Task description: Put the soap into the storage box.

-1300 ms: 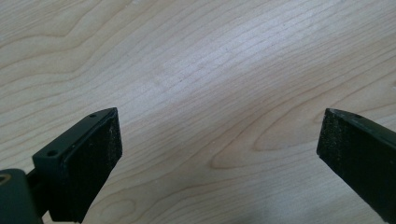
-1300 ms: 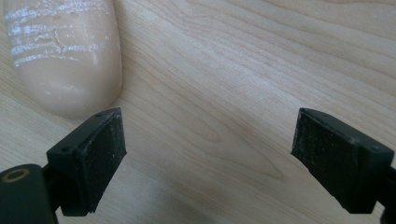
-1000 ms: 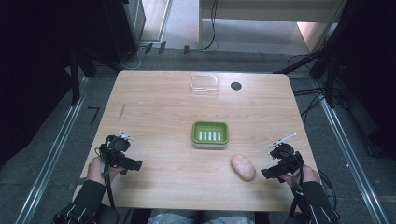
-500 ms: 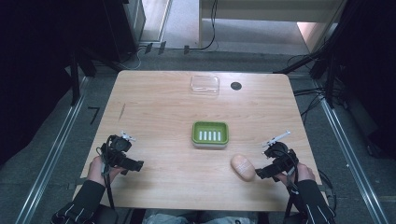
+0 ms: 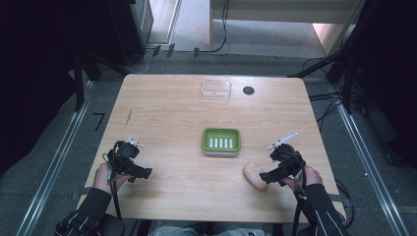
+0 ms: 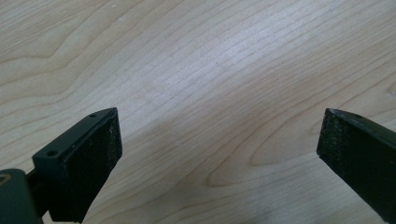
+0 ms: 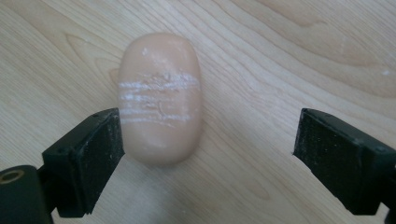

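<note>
A person sits at the near edge of a pale wooden counter [image 5: 167, 123], a two-jaw gripper in each hand.

Nearest, on the person's right, the right gripper [image 5: 264, 178] reaches toward a peach-coloured bar of soap [image 5: 253, 175] lying flat on the wood. Seen from the right gripper view, the right gripper's jaws are spread wide, gripping nothing. The soap [image 7: 160, 98] sits between them but off to one side, close against one jaw, with a broad gap to the other. White scuff lines cross its top.

On the person's left, the left gripper [image 5: 142, 172] rests low over bare wood, well apart from the soap. Its jaws also stand wide apart, with nothing between them.

Farther in, near the middle of the counter, sits a green soap dish [image 5: 221, 141] with a row of pale slots in its floor. At the far edge lies a clear plastic lid [image 5: 216, 90], and just beside it a small dark round hole [image 5: 248, 90].

A likely risk: because the soap is off-centre, closing the jaws could push it sideways or spin it out. Its rounded, smooth sides may also slip under pressure.

No brand, label or readable writing can be seen on anything.
</note>
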`<move>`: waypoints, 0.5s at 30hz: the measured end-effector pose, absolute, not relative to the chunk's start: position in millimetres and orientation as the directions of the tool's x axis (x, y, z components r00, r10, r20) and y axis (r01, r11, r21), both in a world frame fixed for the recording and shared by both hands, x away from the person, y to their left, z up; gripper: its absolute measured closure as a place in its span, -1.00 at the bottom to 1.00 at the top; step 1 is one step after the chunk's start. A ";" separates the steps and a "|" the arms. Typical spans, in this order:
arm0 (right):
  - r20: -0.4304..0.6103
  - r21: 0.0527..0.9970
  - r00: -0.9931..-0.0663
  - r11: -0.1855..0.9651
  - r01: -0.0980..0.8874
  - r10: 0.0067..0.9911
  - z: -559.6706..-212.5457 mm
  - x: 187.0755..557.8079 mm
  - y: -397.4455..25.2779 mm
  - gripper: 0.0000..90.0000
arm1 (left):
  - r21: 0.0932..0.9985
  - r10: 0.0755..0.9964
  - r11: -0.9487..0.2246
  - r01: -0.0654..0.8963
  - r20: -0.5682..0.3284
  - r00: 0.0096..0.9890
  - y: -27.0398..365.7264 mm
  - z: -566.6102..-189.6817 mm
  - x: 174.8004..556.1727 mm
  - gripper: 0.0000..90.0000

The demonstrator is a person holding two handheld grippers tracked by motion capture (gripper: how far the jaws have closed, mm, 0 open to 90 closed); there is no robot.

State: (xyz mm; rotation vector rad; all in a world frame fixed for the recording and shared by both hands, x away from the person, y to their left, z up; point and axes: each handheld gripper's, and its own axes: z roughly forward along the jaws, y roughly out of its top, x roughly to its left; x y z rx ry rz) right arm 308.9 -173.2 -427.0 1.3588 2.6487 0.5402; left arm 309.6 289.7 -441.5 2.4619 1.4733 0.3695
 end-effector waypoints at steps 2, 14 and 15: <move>0.061 0.367 -0.603 0.544 0.755 0.795 -426.1 310.4 -167.6 -0.81 | 0.335 0.882 -0.463 0.820 0.087 0.463 288.6 -441.2 309.7 -0.99; 0.078 0.334 -0.621 0.567 0.753 0.780 -433.8 318.6 -146.0 -0.81 | 0.339 0.875 -0.477 0.811 0.091 0.476 284.9 -440.6 311.9 -0.99; 0.074 0.332 -0.625 0.572 0.750 0.777 -434.3 319.4 -144.2 -0.82 | 0.340 0.875 -0.475 0.811 0.085 0.477 284.2 -441.1 312.3 -0.99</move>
